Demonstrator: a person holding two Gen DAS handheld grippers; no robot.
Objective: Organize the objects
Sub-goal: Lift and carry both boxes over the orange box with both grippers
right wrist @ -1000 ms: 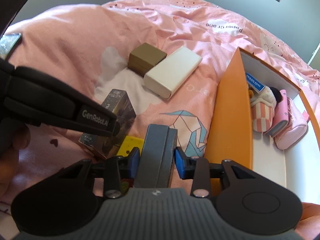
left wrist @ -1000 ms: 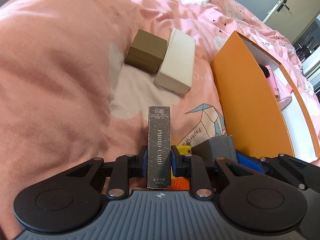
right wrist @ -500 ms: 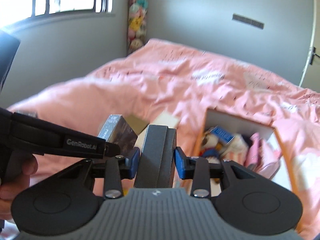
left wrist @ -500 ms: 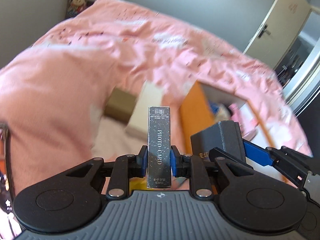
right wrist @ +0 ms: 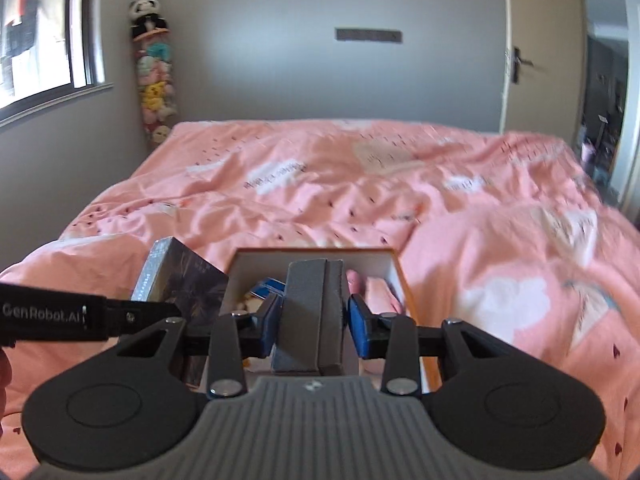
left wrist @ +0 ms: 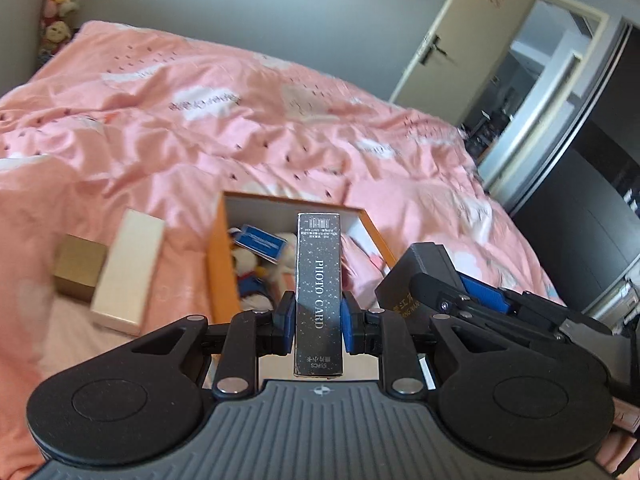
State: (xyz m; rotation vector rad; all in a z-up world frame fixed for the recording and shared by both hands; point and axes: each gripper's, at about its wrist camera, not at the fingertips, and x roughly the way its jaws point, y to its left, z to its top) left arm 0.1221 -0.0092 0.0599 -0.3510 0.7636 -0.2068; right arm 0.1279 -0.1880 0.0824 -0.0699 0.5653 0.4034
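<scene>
While its blue pads press on both long sides of the photo card box (left wrist: 319,294), the left gripper (left wrist: 316,320) holds that dark, speckled box with its long axis running straight out along the fingers, the barcode end pointing away from the camera and the lettering running lengthwise. Just to its right, in the left wrist view, the right gripper (left wrist: 448,292) comes in at an angle, clamped on a grey case (left wrist: 424,276); from its own camera the right gripper (right wrist: 314,330) shows the grey case (right wrist: 314,312) pinched between blue pads, narrow edge up, long axis likewise pointing forward — both jaws are nearly closed, each on its load. Beyond the fingertips of both sits the orange box (left wrist: 218,264), open at the top with white inner walls, lying on the pink duvet (left wrist: 280,128); both held items hang in front of or over its near end, though how high I cannot tell. Inside it lie a plush toy (left wrist: 248,264), a blue tag (left wrist: 260,242) and something pink (right wrist: 376,292). Left of the orange box, a white box (left wrist: 128,272) lies beside a brown box (left wrist: 80,266), the two touching. Farther off — past the bed — stand a grey wall (right wrist: 320,80), a hanging column of plush toys (right wrist: 154,72) and a door (left wrist: 460,40).
</scene>
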